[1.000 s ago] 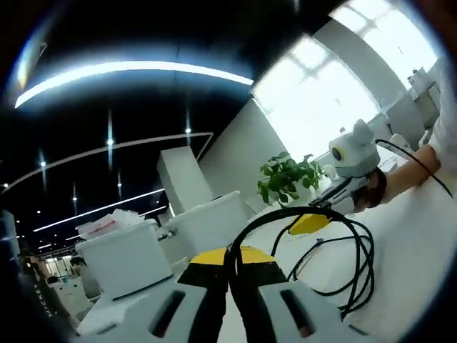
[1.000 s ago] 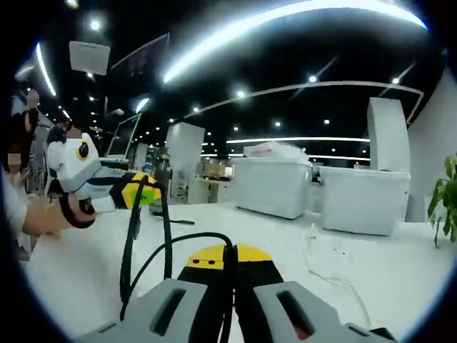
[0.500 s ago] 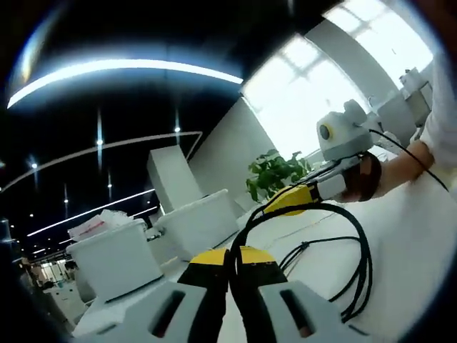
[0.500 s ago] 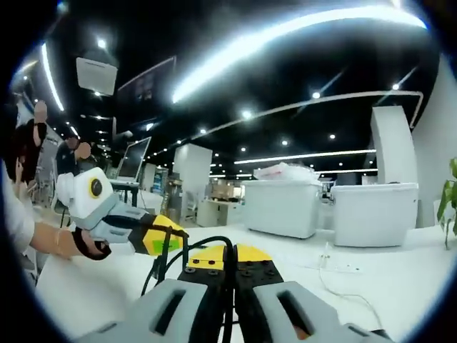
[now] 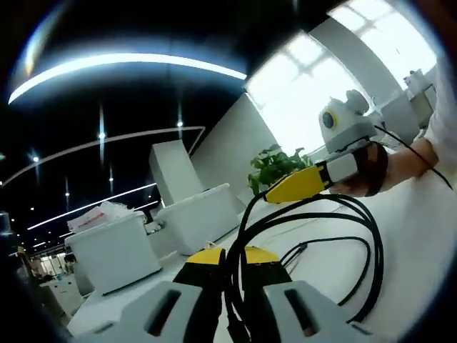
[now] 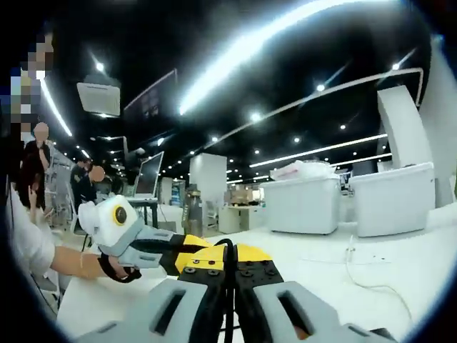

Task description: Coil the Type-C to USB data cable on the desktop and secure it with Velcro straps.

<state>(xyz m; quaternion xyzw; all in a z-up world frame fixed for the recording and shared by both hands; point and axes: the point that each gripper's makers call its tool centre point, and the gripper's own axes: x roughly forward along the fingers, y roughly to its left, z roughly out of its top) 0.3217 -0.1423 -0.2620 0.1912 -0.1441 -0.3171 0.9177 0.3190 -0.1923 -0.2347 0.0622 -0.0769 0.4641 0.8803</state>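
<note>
Nearest, the left gripper (image 5: 230, 259) has its jaws pinched tight on the black cable (image 5: 360, 236), whose loops arc out to its right above the white desk (image 5: 414, 236). Farther off, the right gripper (image 5: 275, 194) nips the same loops; its jaws look closed.

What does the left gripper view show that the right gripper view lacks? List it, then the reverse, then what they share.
Left gripper view: a potted plant by bright windows, and cable loops hanging over the white desk.

Right gripper view: a monitor, and a thin white cord on the desk.

Both: the black cable pinched in each view's own shut jaws, the other gripper, and white bins.
</note>
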